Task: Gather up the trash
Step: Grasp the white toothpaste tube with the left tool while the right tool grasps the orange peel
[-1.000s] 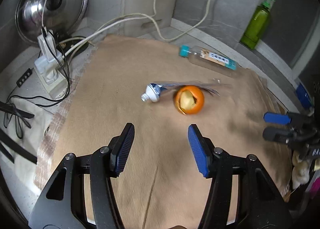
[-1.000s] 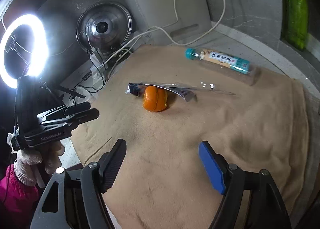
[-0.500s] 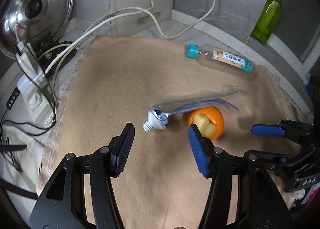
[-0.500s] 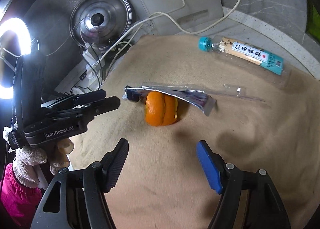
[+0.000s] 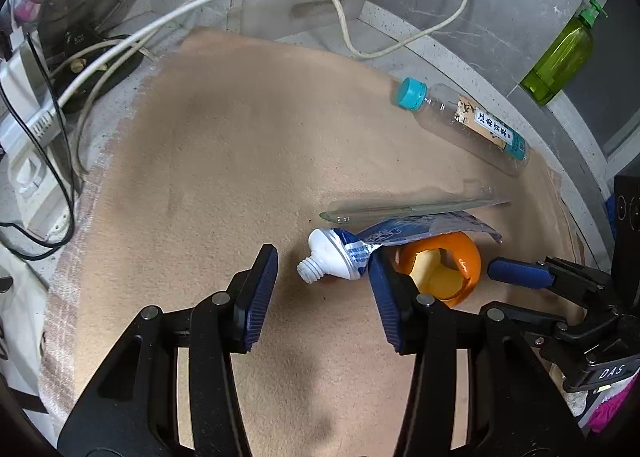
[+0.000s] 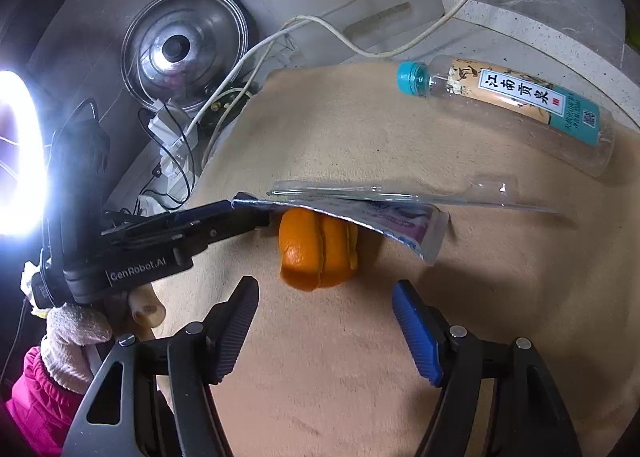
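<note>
You had a squashed toothpaste tube point(image 5: 352, 249) with no cap, lying flat across a hollowed orange peel point(image 5: 444, 269) — a clear plastic strip point(image 5: 408, 209) just behind, an empty teal-capped bottle point(image 5: 464, 121) on its side farther back.

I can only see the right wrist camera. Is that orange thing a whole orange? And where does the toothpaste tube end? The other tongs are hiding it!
Observer: It's not whole. In the left wrist camera the orange peel is a hollow shell, open on that side.
Child: And the tube?
Observer: The toothpaste tube ends in a white threaded neck with no cap on.
Child: Are the left tongs grabbing it?
Observer: The left tongs have just been closing. The neck lies between them, but I see no squeeze on it yet.
</note>
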Demonstrator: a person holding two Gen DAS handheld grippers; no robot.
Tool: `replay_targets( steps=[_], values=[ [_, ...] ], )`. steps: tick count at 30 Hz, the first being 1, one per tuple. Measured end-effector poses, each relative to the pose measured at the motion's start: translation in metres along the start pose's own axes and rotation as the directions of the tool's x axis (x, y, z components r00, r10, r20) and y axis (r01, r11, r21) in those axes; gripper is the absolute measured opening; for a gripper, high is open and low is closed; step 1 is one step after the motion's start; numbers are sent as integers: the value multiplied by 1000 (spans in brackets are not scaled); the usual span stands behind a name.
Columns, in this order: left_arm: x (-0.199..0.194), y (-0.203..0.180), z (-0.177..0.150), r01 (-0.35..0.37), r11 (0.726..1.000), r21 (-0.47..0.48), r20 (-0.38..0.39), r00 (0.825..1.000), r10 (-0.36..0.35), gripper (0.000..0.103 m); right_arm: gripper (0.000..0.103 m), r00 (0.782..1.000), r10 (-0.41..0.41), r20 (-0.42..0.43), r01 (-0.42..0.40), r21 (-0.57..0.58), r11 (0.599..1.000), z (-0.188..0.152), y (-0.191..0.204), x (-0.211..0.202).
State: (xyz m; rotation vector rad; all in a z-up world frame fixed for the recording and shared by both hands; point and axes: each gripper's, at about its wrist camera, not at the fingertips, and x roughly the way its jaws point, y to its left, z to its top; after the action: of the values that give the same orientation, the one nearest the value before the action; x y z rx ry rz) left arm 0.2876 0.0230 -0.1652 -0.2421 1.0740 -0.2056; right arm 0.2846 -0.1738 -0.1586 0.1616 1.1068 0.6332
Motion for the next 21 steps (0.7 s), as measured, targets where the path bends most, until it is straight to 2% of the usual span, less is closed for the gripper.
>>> replay_targets(
  steps=[3,6,7,21],
  values=[
    [5,2,2,12,1000,-17,-8,1000,-12,40,73,1000,6,-5,-6,4,1000,3,0,4],
    [8,4,3,29,999,-32,-6,1000,-29,37,73,1000,5,-8,-5,5,1000,5,0,7],
    [9,4,4,32,999,-31,-7,999,-32,32,73,1000,4,-10,-4,5,1000,5,-1,9],
    [6,6,7,12,1000,-28,40,999,-11,32,68,1000,-9,-23,9,17,1000,16,-2,25]
  ],
)
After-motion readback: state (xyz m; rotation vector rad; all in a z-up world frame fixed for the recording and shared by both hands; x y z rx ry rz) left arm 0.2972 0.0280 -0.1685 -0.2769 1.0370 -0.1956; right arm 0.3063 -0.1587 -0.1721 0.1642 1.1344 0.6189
